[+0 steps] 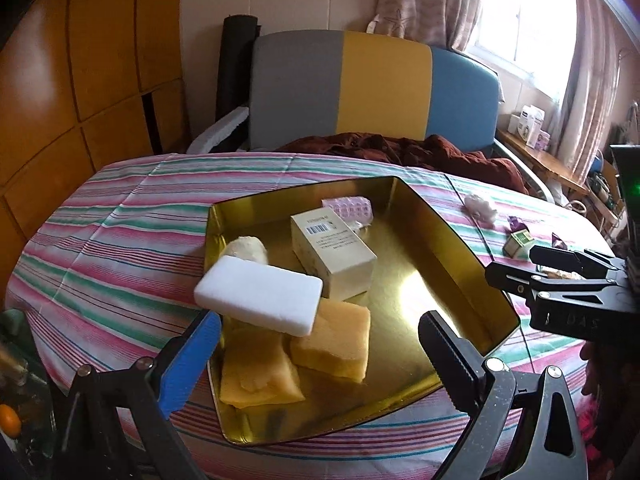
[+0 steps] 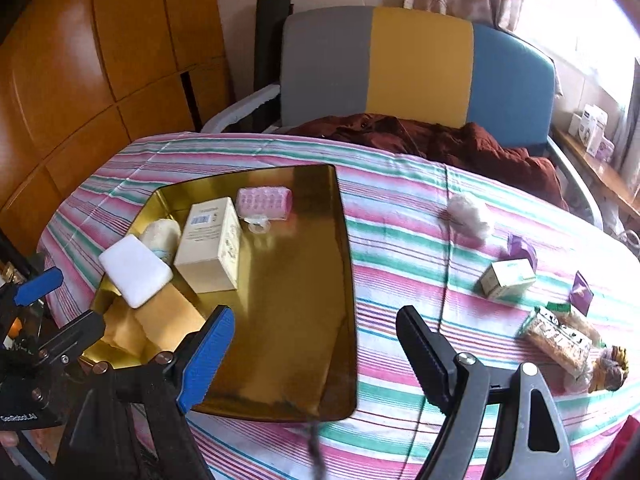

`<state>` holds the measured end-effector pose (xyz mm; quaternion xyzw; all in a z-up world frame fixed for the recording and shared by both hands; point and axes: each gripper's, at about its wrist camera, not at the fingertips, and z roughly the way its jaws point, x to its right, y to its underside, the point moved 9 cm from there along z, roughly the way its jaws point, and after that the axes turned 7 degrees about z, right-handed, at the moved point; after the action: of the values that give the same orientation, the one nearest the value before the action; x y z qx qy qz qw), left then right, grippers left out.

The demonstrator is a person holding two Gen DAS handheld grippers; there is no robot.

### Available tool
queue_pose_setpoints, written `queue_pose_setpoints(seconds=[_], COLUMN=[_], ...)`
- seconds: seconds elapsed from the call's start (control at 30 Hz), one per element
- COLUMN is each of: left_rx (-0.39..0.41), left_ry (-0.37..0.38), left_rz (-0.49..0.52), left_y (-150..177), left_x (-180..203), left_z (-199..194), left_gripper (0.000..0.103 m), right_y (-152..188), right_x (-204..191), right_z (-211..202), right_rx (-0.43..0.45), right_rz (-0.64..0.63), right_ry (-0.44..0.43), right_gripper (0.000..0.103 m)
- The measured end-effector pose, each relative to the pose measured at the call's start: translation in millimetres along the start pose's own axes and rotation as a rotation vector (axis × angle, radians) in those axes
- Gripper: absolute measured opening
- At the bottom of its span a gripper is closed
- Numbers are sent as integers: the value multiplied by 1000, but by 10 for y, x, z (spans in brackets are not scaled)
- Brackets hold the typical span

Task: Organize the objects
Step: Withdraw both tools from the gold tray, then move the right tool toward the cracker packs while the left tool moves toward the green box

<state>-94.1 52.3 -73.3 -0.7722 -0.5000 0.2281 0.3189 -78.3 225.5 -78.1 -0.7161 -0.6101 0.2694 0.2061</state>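
A gold metal tray (image 1: 448, 248) (image 2: 304, 344) lies on the striped tablecloth. In it are a white foam block (image 1: 260, 294) (image 2: 134, 270) resting on yellow sponges (image 1: 332, 340) (image 2: 168, 316), a cream carton (image 1: 332, 252) (image 2: 210, 244), a pink packet (image 1: 348, 208) (image 2: 264, 202) and a white roll (image 1: 248, 250) (image 2: 162, 234). My left gripper (image 1: 320, 344) is open above the tray's near end, its fingers either side of the sponges. My right gripper (image 2: 316, 340) is open over the tray's right edge; it also shows in the left wrist view (image 1: 516, 266).
On the cloth right of the tray lie a cotton wad (image 2: 468, 214), a small green-white box (image 2: 506, 278), purple wrappers (image 2: 520, 246), and snack packets (image 2: 560, 342). A brown garment (image 2: 460, 140) and a striped chair back (image 2: 420, 68) stand beyond the table. Wooden cabinets are at left.
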Motion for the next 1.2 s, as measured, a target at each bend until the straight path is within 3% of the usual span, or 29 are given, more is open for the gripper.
queue_pose_setpoints(seconds=[0.23, 0.67, 0.87, 1.07, 1.13, 1.2], left_rx=[-20, -55, -60, -72, -76, -81], left_ry=[26, 71, 83, 104, 108, 111], left_rz=[24, 44, 41, 42, 51, 58], left_y=[36, 103, 109, 113, 108, 101], left_x=[118, 270, 281, 331, 367, 402], left_z=[57, 152, 182, 213, 226, 241], left_gripper=[100, 100, 100, 100, 100, 100], right_y=[95, 132, 22, 46, 74, 41], right_x=[338, 1361, 2155, 3118, 3247, 3208], right_z=[39, -113, -450, -752, -782, -762], right_rx=[-42, -79, -16, 26, 34, 44], right_rz=[66, 274, 391, 627, 683, 702], right_ry=[19, 90, 221, 340, 312, 198], right_gripper=[84, 84, 84, 84, 84, 84])
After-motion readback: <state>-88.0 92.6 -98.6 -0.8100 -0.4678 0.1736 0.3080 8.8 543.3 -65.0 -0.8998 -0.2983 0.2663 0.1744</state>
